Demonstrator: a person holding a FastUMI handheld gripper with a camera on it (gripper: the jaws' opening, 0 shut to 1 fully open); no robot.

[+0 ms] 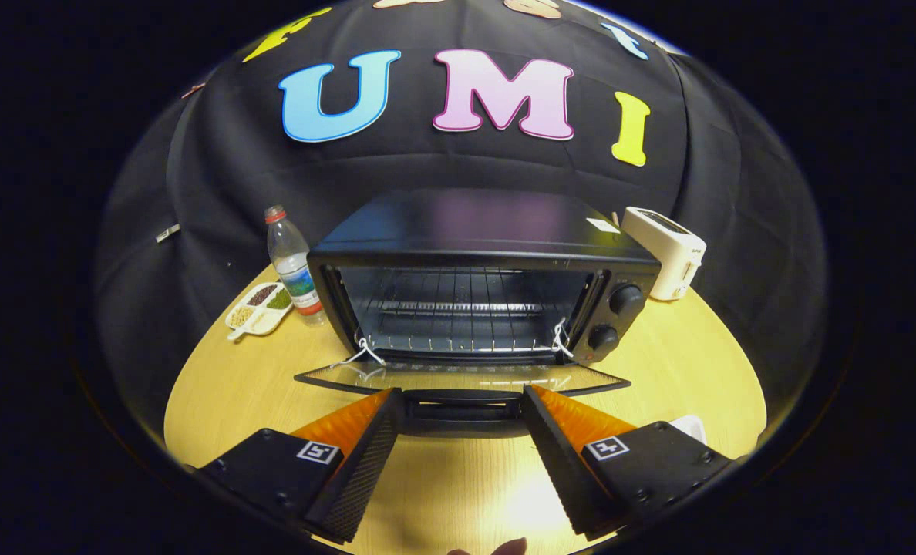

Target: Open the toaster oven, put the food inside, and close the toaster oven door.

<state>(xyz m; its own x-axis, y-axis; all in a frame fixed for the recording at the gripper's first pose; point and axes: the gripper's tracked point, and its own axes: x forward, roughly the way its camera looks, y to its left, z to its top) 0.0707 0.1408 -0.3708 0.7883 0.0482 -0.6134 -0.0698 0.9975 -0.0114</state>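
On the far left of the wooden table (219, 401), a divided snack tray (260, 308) and a water bottle (294, 268). Centre stage, the toaster oven (483, 277), its door (462, 379) dropped flat, rack bare. The gripper (462, 405) sits low and level, fingers spread wide, gripping nothing; the door handle (462, 408) lies between the tips, contact unclear. Right, behind, a white toaster (668, 250). A white object beside the right finger is mostly hidden.

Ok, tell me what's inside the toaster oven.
Inside the toaster oven sits a bare wire rack, no food visible. The open tool flanks the door handle. The floor beneath the rack is hidden.
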